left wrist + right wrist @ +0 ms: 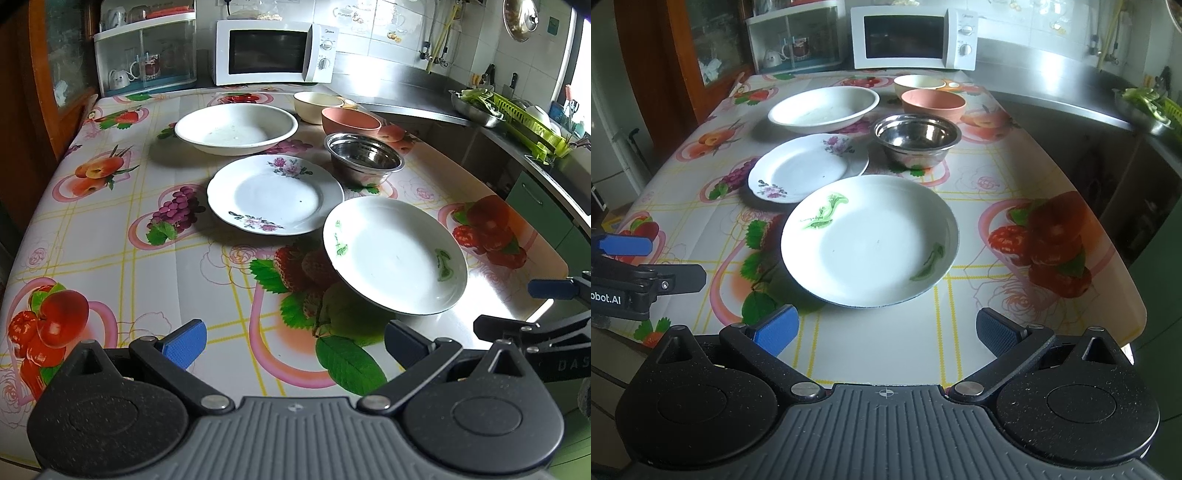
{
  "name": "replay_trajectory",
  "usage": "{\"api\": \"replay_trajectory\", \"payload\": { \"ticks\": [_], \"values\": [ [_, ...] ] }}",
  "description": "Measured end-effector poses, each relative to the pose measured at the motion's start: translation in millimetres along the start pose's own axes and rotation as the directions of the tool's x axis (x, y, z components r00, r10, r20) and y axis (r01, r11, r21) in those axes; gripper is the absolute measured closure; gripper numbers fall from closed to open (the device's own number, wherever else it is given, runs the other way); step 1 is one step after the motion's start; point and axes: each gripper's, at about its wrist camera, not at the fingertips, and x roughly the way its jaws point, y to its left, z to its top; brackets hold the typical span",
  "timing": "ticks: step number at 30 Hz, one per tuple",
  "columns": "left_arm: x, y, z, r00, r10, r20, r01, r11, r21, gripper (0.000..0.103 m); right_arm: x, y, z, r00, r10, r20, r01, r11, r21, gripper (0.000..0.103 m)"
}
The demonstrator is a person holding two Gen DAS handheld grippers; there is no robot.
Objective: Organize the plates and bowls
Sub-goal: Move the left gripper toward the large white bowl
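Both grippers hang with jaws spread wide and empty: the left gripper and right gripper hover at the near table edge, just short of the green-leaf plate. Beyond that plate lie the floral plate, steel bowl, white basin, pink bowl and cream bowl, all separate; stacking looks unstarted. Only the left view shows the green dish rack.

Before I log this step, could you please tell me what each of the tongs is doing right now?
Left tongs: open, holding nothing.
Right tongs: open, holding nothing.
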Motion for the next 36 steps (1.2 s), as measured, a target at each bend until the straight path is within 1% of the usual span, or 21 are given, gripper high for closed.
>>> {"api": "replay_trajectory", "payload": {
  "ticks": [20, 36],
  "values": [
    [6, 1, 2, 1.0, 0.001, -0.018, -0.002, 1.0, -0.009, 0.0, 7, 4, 3, 1.0, 0.012, -0.016, -0.012, 1.0, -0.018, 0.0],
    [15, 7, 8, 0.999, 0.011, -0.035, -0.012, 1.0, -0.021, 0.0, 18, 10, 14, 0.999, 0.028, -0.025, -0.028, 0.999, -0.039, 0.0]
  ]
}}
